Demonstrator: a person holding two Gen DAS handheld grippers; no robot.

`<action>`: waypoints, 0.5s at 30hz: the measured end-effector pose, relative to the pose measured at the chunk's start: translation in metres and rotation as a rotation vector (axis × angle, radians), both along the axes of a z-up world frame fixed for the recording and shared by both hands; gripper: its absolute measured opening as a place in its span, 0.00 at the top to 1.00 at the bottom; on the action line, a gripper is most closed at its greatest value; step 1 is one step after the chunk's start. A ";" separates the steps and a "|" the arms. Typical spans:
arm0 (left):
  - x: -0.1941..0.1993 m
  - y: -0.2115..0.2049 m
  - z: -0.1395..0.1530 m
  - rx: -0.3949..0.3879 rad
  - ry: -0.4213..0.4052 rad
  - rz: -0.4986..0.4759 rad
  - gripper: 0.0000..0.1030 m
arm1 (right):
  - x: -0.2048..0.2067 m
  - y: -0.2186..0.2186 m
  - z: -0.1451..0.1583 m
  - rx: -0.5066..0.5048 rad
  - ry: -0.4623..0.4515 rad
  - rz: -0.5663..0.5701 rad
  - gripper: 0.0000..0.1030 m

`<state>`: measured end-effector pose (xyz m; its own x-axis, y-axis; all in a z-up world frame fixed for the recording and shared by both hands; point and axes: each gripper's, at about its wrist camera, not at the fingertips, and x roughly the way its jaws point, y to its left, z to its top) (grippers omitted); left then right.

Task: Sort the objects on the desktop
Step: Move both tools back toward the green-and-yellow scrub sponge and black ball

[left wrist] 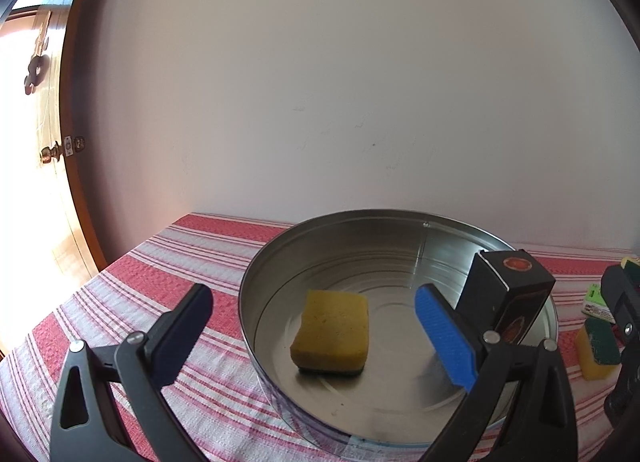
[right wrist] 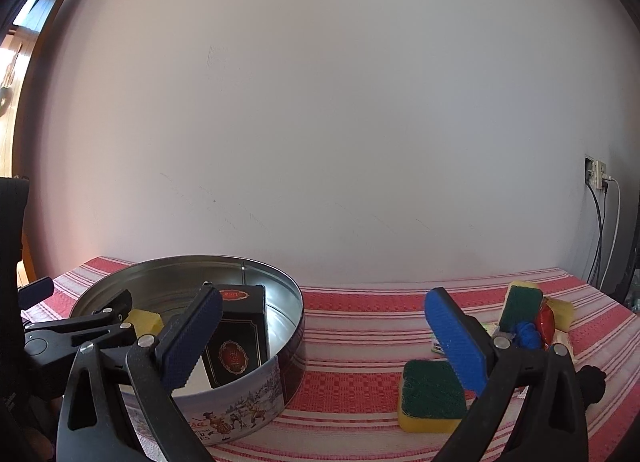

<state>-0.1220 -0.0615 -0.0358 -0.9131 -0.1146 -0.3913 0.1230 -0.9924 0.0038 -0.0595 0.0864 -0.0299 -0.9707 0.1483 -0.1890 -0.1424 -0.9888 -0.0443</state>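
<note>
Two grippers, both with jaws spread wide and holding nothing. The left gripper [left wrist: 316, 326] hangs over the round metal tin [left wrist: 256, 262], where a yellow sponge [left wrist: 332, 326] lies flat on the bottom and a black box [left wrist: 508, 286] leans against the right wall. The right gripper [right wrist: 324, 334] sits right of the tin above the red-striped cloth [right wrist: 360, 326]; a green-topped sponge [right wrist: 432, 394] lies near its right finger, with more sponges [right wrist: 520, 302] and small items piled farther right.

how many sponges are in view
3 for sure: one in the tin, one green-side-up on the cloth, one propped in the right-hand pile. A yellow piece behind may be a fourth.
</note>
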 end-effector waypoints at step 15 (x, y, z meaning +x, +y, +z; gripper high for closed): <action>0.032 0.024 0.003 0.024 0.003 -0.083 0.01 | 0.025 0.032 -0.001 0.012 -0.078 -0.033 0.01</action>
<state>-0.0903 -0.0377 -0.0326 -0.9202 -0.0285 -0.3903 0.0398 -0.9990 -0.0209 -0.0347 0.1188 -0.0311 -0.9476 0.1830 -0.2619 -0.1708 -0.9829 -0.0689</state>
